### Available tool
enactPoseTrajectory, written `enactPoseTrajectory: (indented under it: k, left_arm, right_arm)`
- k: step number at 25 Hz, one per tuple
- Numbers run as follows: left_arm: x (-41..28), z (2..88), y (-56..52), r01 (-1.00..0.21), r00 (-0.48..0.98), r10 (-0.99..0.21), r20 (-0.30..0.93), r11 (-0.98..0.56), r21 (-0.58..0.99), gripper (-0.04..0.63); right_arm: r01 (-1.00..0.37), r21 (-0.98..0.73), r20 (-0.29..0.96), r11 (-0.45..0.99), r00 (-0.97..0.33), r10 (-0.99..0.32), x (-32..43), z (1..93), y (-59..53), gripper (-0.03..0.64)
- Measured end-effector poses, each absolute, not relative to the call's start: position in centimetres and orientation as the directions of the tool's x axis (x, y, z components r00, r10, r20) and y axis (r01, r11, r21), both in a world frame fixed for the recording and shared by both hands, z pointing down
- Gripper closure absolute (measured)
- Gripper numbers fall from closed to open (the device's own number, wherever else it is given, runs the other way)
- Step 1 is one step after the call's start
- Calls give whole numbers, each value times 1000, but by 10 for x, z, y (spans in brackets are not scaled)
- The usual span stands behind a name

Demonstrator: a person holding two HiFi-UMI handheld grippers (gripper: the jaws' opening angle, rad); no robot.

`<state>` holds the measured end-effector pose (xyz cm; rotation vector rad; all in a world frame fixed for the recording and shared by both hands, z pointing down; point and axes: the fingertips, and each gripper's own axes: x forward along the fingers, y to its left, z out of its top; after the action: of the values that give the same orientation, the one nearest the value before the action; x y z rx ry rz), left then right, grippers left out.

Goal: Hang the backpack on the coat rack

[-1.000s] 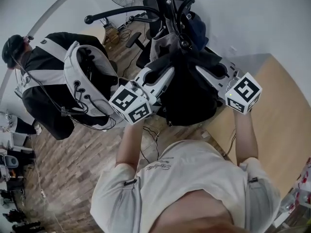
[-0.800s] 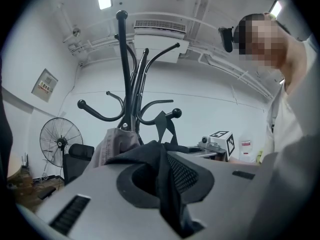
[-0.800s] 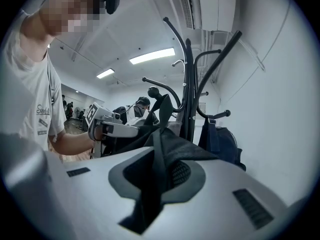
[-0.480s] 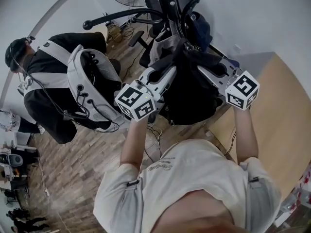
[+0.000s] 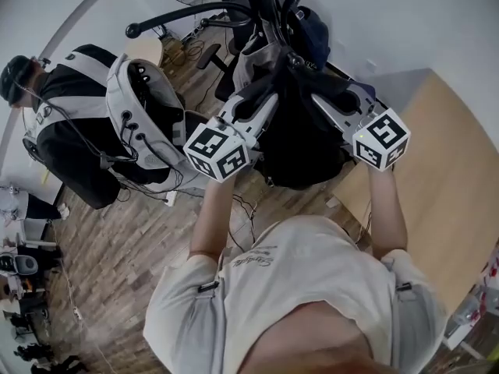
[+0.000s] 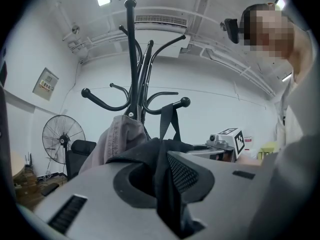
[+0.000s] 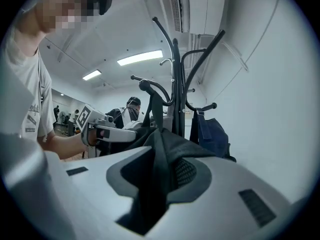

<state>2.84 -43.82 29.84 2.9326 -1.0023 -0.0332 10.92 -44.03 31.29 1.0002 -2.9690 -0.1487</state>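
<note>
From above, 1 black backpack [image 5: 304, 150] is hanging against the 1 coat rack [image 5: 267, 10], between 2 grippers.

In the left gripper view, the left gripper [image 6: 161, 181] is pinching a fold of backpack fabric. The strap [image 6: 169, 116] is looping over a hook near its knob. I reckon a sideways tug could slip it off.

In the right gripper view, the right gripper [image 7: 159, 181] is opening its jaws, with fabric lying loose between them. If it snags, the backpack could get dragged. 1 blue bag [image 7: 211, 134] is hanging behind.
</note>
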Motion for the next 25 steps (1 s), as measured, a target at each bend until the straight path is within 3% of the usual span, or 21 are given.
enactPoseTrajectory:
  k: [5,13,17,21,25]
  left_arm:
    - [21,308,-436,-666,744,-666,47,-745,-22,518]
    - [1,308,-411,-701,713,-701,-5,-713,-3,499]
    - [-9,328,-401,-725,688,-725,30,-688,-19,500]
    - [-17,355,-392,-707,708,-703,68,-705,64,517]
    - [-20,368,-379,-723,689,-718,100,-690,24,539]
  right_arm:
    - [-677,69,-49,732,-736,-676,121,314,-434,506]
    - [-776,0,-50,631,-630,-775,153,328,-407,499]
    - [-774,10,4,633,-633,-774,154,345,-384,545]
    - [-782,-25,74,623,-623,-779,150,375,-377,617]
    - [-788,-50,109,613,-615,-781,147,393,-368,620]
